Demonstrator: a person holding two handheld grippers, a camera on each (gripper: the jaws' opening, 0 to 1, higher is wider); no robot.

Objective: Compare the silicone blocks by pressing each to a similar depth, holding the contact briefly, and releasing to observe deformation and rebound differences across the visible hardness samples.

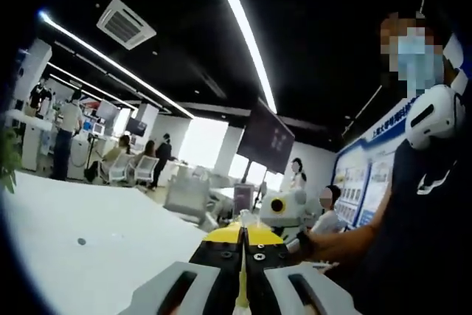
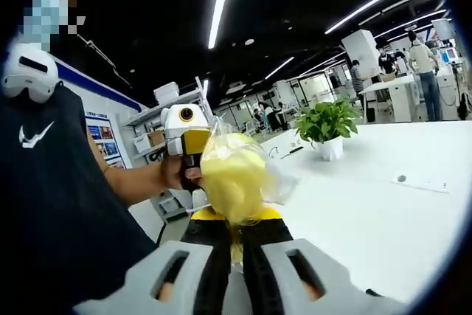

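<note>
Yellow, soft material in a clear bag (image 2: 234, 176) sits clenched in the right hand-held gripper (image 2: 236, 245), lifted off the white bench (image 2: 383, 219), likely for squeezing. The left hand-held gripper (image 1: 242, 256) is closed, apparently empty. Beyond stands a potted plant (image 2: 327, 129).

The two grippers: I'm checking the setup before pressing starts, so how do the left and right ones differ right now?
The right gripper has its jaws shut on a yellow thing in a clear bag; the left gripper has jaws closed, with only a thin yellowish sliver between them. The right gripper looks across a white table with a potted plant; the left looks across a bare white table. Both have yellow and black jaws.
</note>
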